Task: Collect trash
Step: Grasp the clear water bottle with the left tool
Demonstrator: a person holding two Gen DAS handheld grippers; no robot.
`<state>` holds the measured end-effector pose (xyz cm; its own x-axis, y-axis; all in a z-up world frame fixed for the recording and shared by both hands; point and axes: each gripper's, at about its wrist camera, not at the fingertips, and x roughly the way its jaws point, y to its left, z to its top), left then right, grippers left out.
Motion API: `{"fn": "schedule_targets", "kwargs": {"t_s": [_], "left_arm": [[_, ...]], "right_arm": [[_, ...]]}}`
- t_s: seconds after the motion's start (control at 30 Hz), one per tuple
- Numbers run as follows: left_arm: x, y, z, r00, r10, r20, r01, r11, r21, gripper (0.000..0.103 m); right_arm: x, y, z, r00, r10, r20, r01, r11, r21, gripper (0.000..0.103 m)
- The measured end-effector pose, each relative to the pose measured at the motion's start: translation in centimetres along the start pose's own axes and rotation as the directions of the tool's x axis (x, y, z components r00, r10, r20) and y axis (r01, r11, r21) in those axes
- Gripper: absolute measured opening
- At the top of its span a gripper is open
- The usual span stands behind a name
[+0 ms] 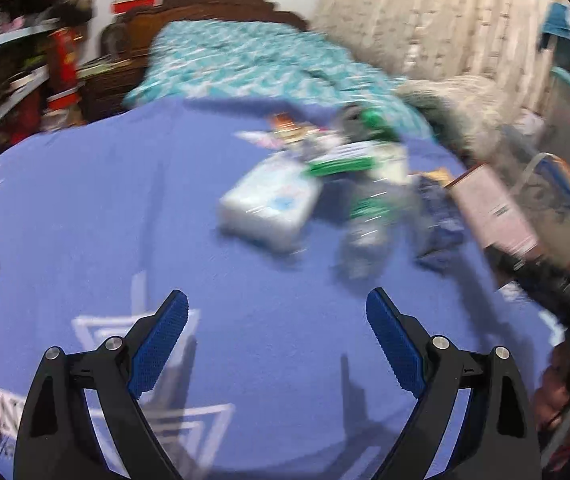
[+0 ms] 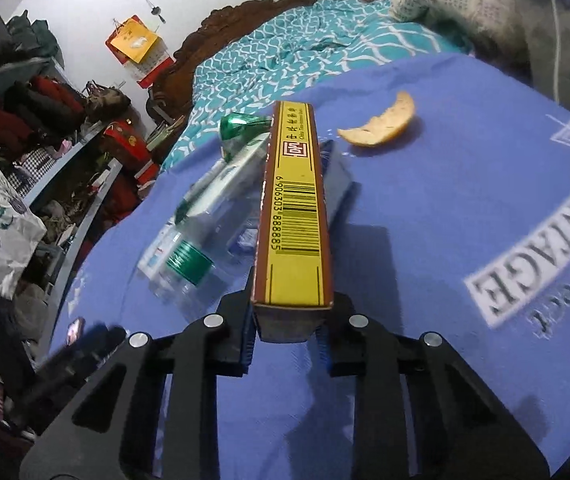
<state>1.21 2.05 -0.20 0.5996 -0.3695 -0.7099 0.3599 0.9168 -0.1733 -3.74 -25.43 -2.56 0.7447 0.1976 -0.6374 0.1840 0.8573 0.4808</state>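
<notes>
Two grippers noted. Right gripper (image 2: pixel 285 340) clamps a long yellow box (image 2: pixel 293 216) above the blue blanket (image 2: pixel 425 240), beside a plastic bottle (image 2: pixel 189 256). Left gripper (image 1: pixel 277 344) hangs spread and empty; peel (image 2: pixel 379 124) lies apart.

Matt blue cloth blanket (image 2: pixel 425 216); glossy printed cardboard box (image 2: pixel 293 216) – smooth; clear crinkled plastic bottle (image 2: pixel 189 256); ribbed blue rubbery pads (image 1: pixel 161 344) on matt black plastic.

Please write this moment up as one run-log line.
left hand-held gripper: open, empty | right hand-held gripper: shut on yellow box | on blue cloth: plastic bottle, peel
</notes>
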Motion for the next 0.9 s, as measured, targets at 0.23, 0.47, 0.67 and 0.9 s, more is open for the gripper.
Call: {"fn": "schedule_targets", "kwargs": {"t_s": [0.23,0.47,0.67,0.9], "left_arm": [[4.5,-6.7,3.9,0.998,0.049,-0.035,-0.041,0.978,0.203,0.09],[9.6,-7.7,3.1,0.985,0.029,-0.17,0.008,0.977,0.214,0.041],[4.7,-7.0,-0.5,0.99,0.001,-0.142,0.031,0.975,0.222,0.041],[1.4,-5.9,-4.9,0.99,0.081,-0.118,-0.053,0.973,0.225,0.041]], "right_arm": [[-1.9,-1.7,-1.8,1.0,-0.028,0.008,0.029,1.0,-0.008,0.026],[-1.8,-3.9,-3.5,0.998,-0.03,-0.058,0.032,0.999,0.033,0.052],[-1.9,-4.3,-3.2,0.999,-0.038,-0.027,0.039,0.998,0.046,0.07],[-1.3,-2.8,-3.5,0.997,-0.065,-0.043,0.064,0.997,-0.038,0.07]]}}
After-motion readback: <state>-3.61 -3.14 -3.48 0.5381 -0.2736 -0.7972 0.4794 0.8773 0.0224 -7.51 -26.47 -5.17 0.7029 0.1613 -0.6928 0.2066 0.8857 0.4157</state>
